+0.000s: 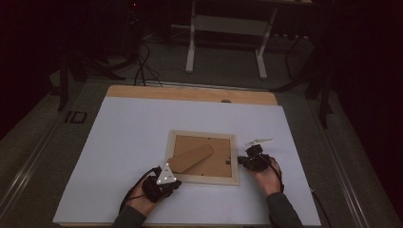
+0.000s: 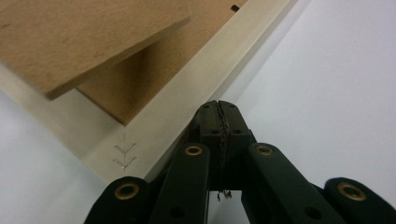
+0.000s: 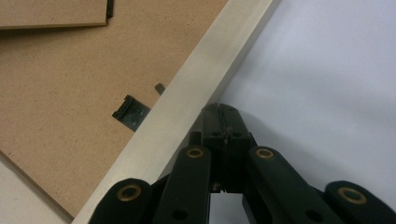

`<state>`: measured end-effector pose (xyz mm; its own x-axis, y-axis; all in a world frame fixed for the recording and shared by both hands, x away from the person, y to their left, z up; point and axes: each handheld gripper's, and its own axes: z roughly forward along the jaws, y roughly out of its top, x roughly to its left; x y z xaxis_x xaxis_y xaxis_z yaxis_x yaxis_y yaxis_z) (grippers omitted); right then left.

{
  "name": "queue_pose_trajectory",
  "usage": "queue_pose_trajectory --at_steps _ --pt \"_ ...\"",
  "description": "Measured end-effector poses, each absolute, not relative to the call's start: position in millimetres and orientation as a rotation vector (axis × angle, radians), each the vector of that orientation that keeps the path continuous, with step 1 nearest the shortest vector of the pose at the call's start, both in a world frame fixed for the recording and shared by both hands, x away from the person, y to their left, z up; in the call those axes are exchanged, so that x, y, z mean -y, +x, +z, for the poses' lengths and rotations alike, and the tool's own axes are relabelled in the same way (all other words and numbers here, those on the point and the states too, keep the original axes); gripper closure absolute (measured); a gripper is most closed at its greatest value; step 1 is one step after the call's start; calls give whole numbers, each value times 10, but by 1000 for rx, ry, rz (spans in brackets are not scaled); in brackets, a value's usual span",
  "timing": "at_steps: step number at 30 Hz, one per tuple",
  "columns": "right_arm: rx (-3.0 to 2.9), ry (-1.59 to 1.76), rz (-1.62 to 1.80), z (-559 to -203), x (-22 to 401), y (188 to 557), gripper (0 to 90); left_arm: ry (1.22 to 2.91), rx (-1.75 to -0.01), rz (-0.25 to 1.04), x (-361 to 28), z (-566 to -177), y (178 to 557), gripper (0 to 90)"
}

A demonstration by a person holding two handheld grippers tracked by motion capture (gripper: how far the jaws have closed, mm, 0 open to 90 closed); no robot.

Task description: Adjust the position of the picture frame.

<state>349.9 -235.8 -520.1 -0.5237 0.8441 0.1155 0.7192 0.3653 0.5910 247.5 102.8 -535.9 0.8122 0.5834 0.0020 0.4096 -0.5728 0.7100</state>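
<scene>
A pale wooden picture frame [image 1: 202, 178] lies face down near the middle of a white-topped desk [image 1: 123, 142], its brown backing board [image 1: 216, 164] facing up. A brown cardboard stand flap [image 1: 190, 159] angles across the backing board toward the frame's lower left corner.

The left hand-held gripper [image 1: 177, 182] sits at the frame's lower left corner, held by the person's left hand [image 1: 140, 199], with a grey three-cornered plate on top. In the left gripper view its two black jaws are pressed fully together with nothing between them, and their tip [image 2: 219, 106] sits just at the outer edge of the frame's rail [image 2: 187, 102], beside the corner joint. The stand flap [image 2: 84, 37] rises above the backing board there.

The right hand-held gripper [image 1: 241, 160] is at the frame's right side, held by the right hand [image 1: 266, 178]. In the right gripper view its jaws are also closed tight and empty, their tip [image 3: 219, 108] just against the outer edge of the frame's right rail [image 3: 205, 74]. A small black retaining tab [image 3: 130, 112] lies on the backing board beside that rail.
</scene>
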Motion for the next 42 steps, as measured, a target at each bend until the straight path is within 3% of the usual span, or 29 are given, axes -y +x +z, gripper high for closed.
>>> queue_pose_trajectory --at_steps 42 --pt "-2400 1440 897 -5206 1999 3829 899 2222 -822 379 -1219 -5352 2585 900"
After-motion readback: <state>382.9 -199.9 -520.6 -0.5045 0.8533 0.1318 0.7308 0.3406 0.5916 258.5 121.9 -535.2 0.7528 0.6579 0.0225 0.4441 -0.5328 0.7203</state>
